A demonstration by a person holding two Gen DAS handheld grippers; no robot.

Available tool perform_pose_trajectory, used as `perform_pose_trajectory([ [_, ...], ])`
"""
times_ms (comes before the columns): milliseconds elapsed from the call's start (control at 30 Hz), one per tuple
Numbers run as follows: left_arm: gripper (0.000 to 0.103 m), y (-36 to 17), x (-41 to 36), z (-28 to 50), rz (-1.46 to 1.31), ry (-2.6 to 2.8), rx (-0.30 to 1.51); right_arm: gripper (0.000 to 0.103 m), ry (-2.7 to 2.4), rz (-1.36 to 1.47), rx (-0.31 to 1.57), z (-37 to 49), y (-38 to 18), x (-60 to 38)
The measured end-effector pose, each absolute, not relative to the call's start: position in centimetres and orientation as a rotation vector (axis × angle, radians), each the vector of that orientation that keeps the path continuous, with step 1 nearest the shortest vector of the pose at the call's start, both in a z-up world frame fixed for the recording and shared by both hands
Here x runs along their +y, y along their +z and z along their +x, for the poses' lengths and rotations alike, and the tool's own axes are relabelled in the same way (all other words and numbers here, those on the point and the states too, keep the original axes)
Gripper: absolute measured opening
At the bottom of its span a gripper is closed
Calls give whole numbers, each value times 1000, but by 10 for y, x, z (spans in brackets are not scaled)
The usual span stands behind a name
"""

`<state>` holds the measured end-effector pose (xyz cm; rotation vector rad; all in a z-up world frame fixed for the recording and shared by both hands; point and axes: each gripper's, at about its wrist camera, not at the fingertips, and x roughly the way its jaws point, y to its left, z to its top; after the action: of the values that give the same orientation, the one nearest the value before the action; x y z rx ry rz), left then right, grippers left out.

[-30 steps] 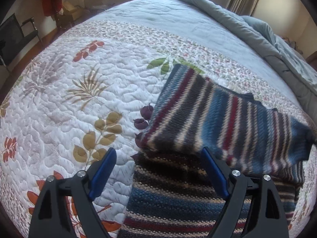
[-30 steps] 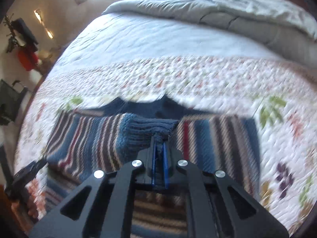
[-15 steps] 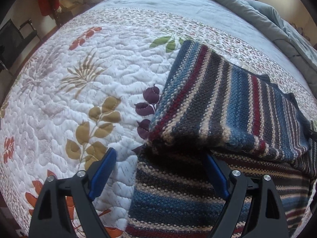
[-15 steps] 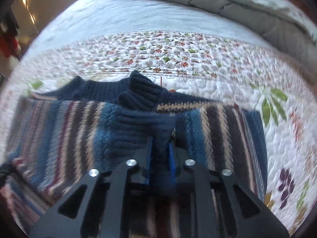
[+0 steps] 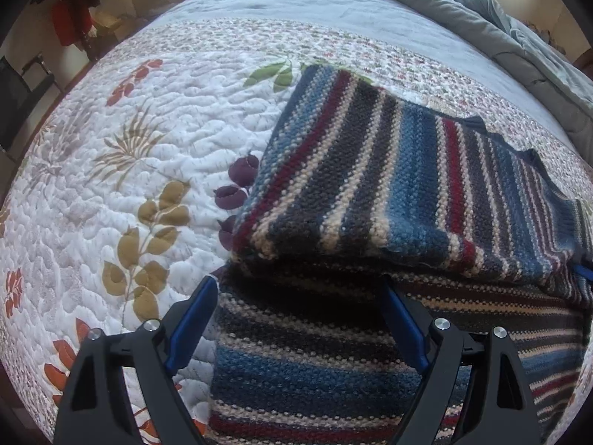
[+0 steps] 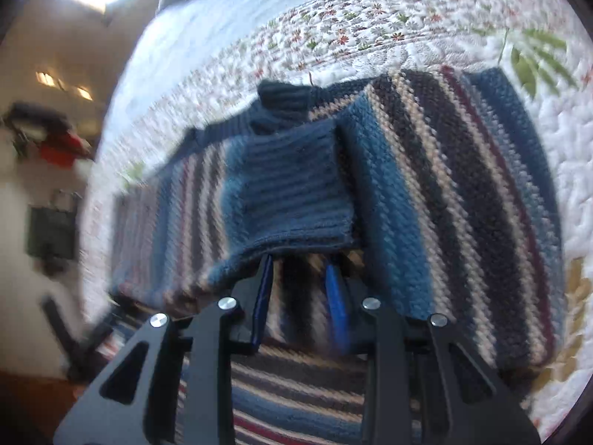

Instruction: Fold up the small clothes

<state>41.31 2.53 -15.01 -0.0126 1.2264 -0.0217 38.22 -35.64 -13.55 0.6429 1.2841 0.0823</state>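
Left wrist view: striped knit sweater on floral quilt, right of centre, far part folded over near part.
Sweater stripes: blue, dark grey, cream, maroon; run near-to-far on folded layer, left-to-right on layer beneath.
Fold edge: thick, just beyond fingertips, casts shadow on lower layer.
Left gripper: jaws wide apart, nothing between them; blue pads on black fingers.
Left finger: over quilt, just beside sweater's left edge.
Right finger: over lower sweater layer; contact cannot be told.
Far right of left view: blue pad tip of other gripper peeks out at sweater edge.
Far background: grey comforter bunched along far right of bed.
Right wrist view: blurred at left side; sweater fills centre.
Ribbed blue cuff: lies on top of striped body, near edge just beyond fingertips.
Right gripper: jaws parted with a moderate gap, striped knit visible between them, not clamped on anything.
Dark navy collar: at far edge of sweater, against quilt.
Left edge of right view: room furniture, too blurred to identify.
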Motion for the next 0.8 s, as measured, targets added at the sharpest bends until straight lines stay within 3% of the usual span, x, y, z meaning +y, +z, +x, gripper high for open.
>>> perform_pose_trajectory([
  [100, 87, -150, 26, 413, -14, -20, 1226, 30, 85, 785, 1259, 387, -136, -367],
  [367, 88, -148, 23, 411, -9, -16, 1216, 46, 9, 682, 1230, 375, -99, -374],
  [500, 89, -147, 18, 409, 4, -14, 1214, 46, -32, 625, 1315, 381, -121, -372],
  [600, 90, -147, 16, 409, 17, -16, 1211, 30, -49, 589, 1328, 389, -133, -365],
  [633, 90, -148, 17, 410, 18, -17, 1210, 10, -50, 569, 1322, 390, -134, -364],
  [800, 90, -147, 21, 410, -7, -23, 1205, 7, -36, 470, 1253, 383, -110, -359],
])
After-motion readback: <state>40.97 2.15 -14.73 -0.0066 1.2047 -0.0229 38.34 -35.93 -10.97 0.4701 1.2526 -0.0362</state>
